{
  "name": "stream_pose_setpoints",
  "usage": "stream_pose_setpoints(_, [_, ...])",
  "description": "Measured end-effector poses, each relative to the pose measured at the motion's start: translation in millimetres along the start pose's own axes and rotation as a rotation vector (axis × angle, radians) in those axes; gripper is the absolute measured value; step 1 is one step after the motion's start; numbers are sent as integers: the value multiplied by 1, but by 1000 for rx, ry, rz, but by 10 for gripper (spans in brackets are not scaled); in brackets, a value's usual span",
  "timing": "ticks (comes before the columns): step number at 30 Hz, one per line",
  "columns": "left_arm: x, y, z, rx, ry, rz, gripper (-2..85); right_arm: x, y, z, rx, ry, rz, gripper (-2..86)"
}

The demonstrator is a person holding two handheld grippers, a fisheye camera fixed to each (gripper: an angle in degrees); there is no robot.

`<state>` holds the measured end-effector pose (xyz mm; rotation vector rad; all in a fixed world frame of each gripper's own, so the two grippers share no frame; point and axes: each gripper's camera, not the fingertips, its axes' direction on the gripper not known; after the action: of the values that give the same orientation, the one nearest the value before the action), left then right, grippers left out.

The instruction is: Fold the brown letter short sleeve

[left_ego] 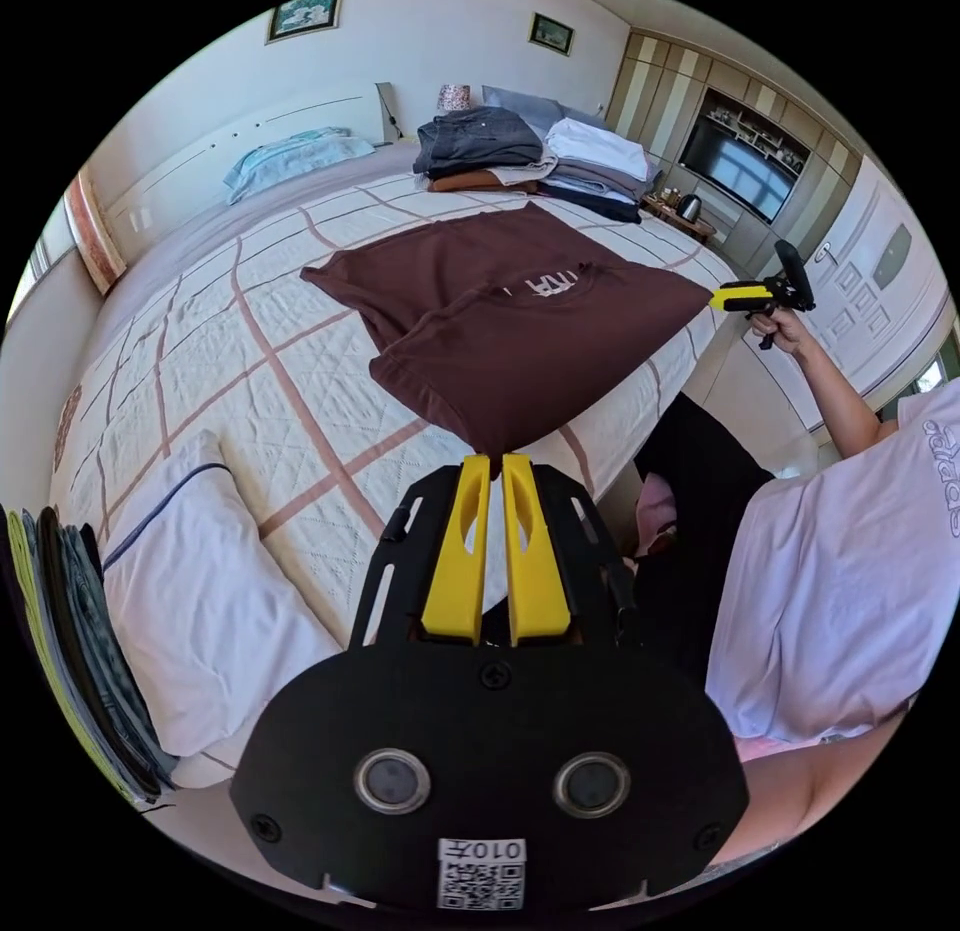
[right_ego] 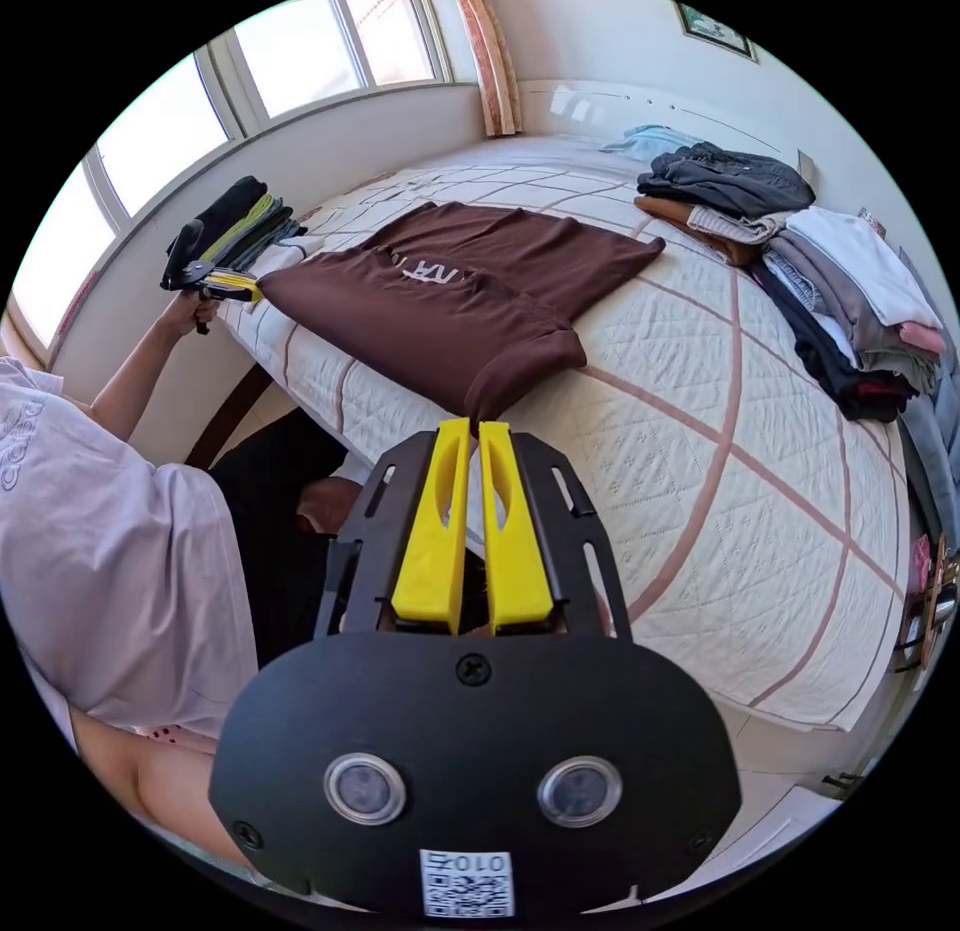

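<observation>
- Left hand-held gripper [left_ego: 490,458], yellow-jawed, is clenched on one near corner of the brown short-sleeved T-shirt with white letters [left_ego: 500,311]
- Right hand-held gripper [right_ego: 470,423] is clamped on the other near corner
- T-shirt lies spread on the white quilted bed with brown stripes [right_ego: 700,451], near its edge
- Stack of folded clothes [right_ego: 800,241] sits well apart

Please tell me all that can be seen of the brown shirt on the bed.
The brown shirt is dark brown soft fabric with white letters on the chest. It lies on the quilted bed, its lower part folded over so the letters are half covered, one short sleeve spread flat. Each hand-held gripper, left and right, is shut on a near corner at the bed edge.
</observation>
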<state>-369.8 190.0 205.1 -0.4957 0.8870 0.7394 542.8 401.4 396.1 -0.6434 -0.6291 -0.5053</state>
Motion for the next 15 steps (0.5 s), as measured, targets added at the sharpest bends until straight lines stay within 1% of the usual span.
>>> stream_pose_setpoints(2, [0, 0, 2, 0, 10, -2, 0, -2, -3, 0, -12, 15, -5, 30])
stream_pose_setpoints(4, [4, 0, 2, -18, -22, 4, 0, -4, -4, -2, 2, 33, -9, 30])
stream_pose_setpoints(8, [-2, -1, 16, -59, 5, 2, 0, 8, -9, 19, -99, 27, 8, 35])
stream_pose_setpoints(15, [-11, 7, 7, 1, 45, -24, 2, 19, -2, 4, 4, -45, 47, 35])
